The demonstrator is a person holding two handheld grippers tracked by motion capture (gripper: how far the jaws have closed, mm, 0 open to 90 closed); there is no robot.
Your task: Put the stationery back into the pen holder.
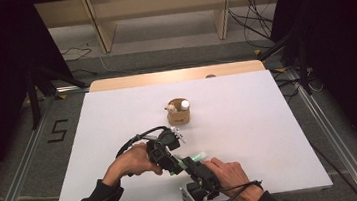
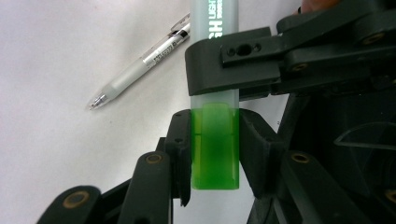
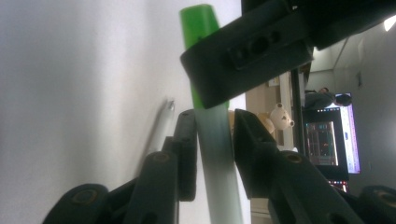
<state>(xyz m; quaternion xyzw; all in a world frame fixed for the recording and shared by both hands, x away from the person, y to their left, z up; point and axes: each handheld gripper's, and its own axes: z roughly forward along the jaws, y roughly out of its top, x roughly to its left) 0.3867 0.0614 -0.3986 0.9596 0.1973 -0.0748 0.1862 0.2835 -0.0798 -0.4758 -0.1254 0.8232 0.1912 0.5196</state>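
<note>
High view: both grippers meet low in the frame, just left of centre, over the white table [image 1: 249, 123]. The left gripper [image 1: 172, 157] and the right gripper [image 1: 193, 168] hold one green highlighter [image 1: 196, 157] between them, each at its own end. That hold suits pulling the cap from the barrel, in my judgement. A small brown cup [image 1: 180, 113] stands well apart, above them near mid-frame, with a white item inside it.

Left gripper view: the left gripper's jaws stand narrow, pressed on either side of the highlighter's green cap [image 2: 215, 147] at lower centre. The right gripper's jaw crosses the pale barrel just above the cap. A clear ballpoint pen [image 2: 142, 63] lies loose on the table at upper left, untouched.

Right gripper view: the right gripper's jaws are narrow on the pale barrel [image 3: 215, 158] at lower centre. Whether both pads press it I cannot tell. The green cap end rises at top centre behind the left gripper's jaw. A toy bear [image 3: 279, 116] shows at right.
</note>
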